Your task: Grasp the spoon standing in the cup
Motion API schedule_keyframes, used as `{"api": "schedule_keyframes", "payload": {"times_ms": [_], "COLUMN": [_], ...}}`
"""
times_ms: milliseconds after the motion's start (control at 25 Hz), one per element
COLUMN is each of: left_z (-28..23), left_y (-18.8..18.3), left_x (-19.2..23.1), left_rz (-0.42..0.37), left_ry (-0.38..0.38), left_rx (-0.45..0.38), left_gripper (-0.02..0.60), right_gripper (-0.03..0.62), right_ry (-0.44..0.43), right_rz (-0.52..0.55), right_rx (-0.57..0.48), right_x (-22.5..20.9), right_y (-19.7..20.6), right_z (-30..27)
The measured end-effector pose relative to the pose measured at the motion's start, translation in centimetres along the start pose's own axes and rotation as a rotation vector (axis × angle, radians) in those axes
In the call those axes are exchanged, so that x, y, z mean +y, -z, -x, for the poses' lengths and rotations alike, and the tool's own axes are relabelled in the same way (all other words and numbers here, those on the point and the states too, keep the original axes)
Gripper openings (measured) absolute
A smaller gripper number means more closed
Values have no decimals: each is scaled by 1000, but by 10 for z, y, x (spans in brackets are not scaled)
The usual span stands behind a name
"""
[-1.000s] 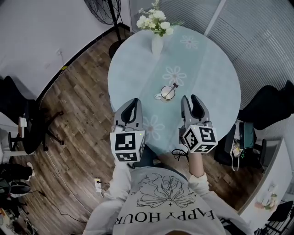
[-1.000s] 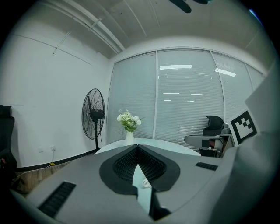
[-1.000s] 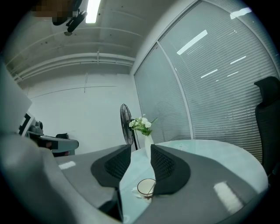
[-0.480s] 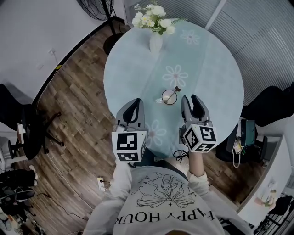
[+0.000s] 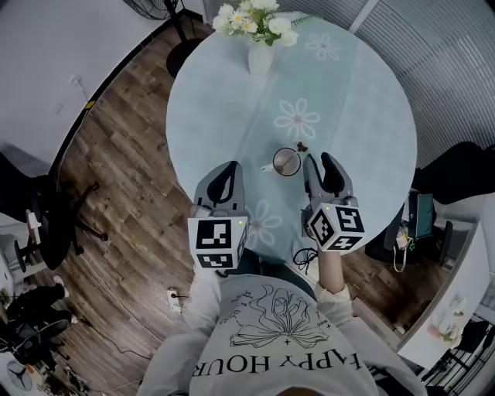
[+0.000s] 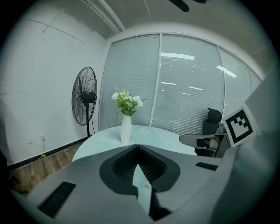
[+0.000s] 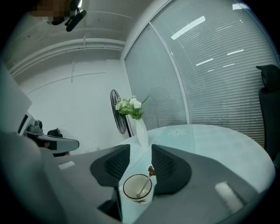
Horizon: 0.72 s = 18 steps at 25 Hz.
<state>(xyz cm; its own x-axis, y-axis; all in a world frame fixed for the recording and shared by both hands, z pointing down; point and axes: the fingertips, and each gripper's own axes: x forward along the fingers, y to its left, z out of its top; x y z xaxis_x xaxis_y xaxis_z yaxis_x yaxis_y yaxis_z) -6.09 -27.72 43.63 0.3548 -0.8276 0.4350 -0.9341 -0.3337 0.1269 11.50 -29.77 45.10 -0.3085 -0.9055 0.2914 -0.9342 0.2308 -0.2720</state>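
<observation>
I hold both tools low over the near edge of the round, pale blue worktop (image 5: 363, 93), which has a white flower pattern printed on it. My right hand-held gripper (image 5: 319, 161) has its jaws apart and they are opening; nothing is clamped in them. In the right gripper view the cup (image 7: 138, 188) shows low in the gap between the two dark ribbed pads, and neither pad touches it. From the head view the cup (image 5: 286, 162) stands on the worktop just beside the tip of that gripper's inner jaw, a little to its left, with its handle turned towards my left side. The spoon (image 7: 147, 180) stands in the cup, bowl down inside and stem leaning against the rim, so that its dark knobbed end sticks up and out over the far right edge; from above, the spoon (image 5: 298, 148) is only a thin line pointing away from me. My left hand-held gripper (image 5: 224, 172) hangs over the near left edge of the worktop, well apart from the cup, and its jaws are pressed together at the tips with nothing in them, as the left gripper view (image 6: 138, 148) shows. At the far edge of the worktop stands a white vase (image 5: 260, 59) of white flowers (image 5: 251, 14). A standing fan (image 6: 85, 103) is on the wooden floor (image 5: 131, 155) beyond.
</observation>
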Motion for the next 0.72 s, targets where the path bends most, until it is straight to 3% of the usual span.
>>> {"api": "schedule_keyframes", "payload": {"times_ms": [720], "left_z": [-48], "left_y": [37], "left_x": [-13], "left_rz": [6], "left_ry": [61], "left_rx": [110], "left_gripper": [6], "right_gripper": [167], "right_ry": [14], "right_rz": [-14], "right_rx": [115], "right_x": [-27], "right_y": [46], "right_z": [-37]}}
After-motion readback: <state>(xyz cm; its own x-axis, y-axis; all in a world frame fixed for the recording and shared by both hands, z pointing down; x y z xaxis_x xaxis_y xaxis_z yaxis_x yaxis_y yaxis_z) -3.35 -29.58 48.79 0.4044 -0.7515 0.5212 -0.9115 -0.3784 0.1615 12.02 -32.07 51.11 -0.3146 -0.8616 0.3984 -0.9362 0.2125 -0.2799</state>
